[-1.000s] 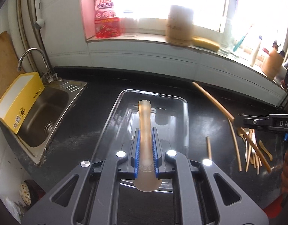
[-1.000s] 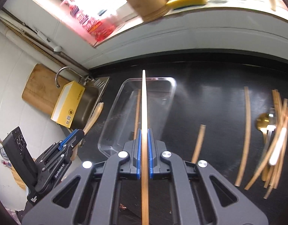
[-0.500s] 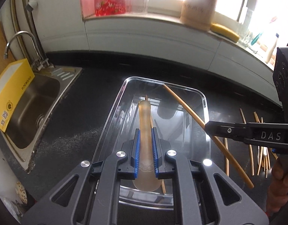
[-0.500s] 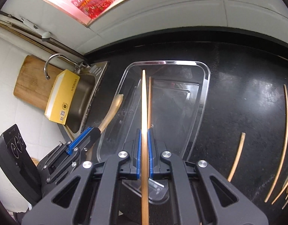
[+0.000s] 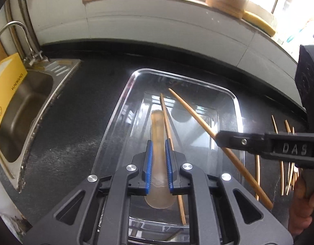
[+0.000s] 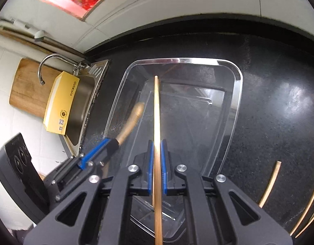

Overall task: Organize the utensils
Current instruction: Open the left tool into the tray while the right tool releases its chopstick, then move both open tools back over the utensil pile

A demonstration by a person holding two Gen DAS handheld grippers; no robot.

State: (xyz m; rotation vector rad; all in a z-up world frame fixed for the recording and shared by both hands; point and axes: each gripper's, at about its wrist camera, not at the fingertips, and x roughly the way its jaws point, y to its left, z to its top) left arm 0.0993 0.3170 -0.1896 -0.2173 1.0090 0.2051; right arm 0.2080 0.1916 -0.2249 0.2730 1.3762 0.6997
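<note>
A clear plastic tray (image 5: pixel 124 100) (image 6: pixel 236 94) lies on the black counter. My left gripper (image 5: pixel 158 149) is shut on a pale wooden spoon (image 5: pixel 157 126) and holds it over the tray; the spoon's handle also shows in the right wrist view (image 6: pixel 134 116). My right gripper (image 6: pixel 156 149) is shut on a wooden chopstick (image 6: pixel 156 110), held over the tray; it crosses the left wrist view (image 5: pixel 193 114). One chopstick (image 5: pixel 167 122) lies inside the tray beside the spoon.
Several loose chopsticks (image 5: pixel 281 167) (image 6: pixel 269 185) lie on the counter right of the tray. A steel sink (image 5: pixel 24 110) with a tap and a yellow box (image 5: pixel 7 89) (image 6: pixel 61 102) is at the left. A windowsill with bottles runs along the back.
Both grippers have moved forward and lower over the tray. The right gripper's chopstick has come further in over the tray's middle. Both grips are unchanged.
</note>
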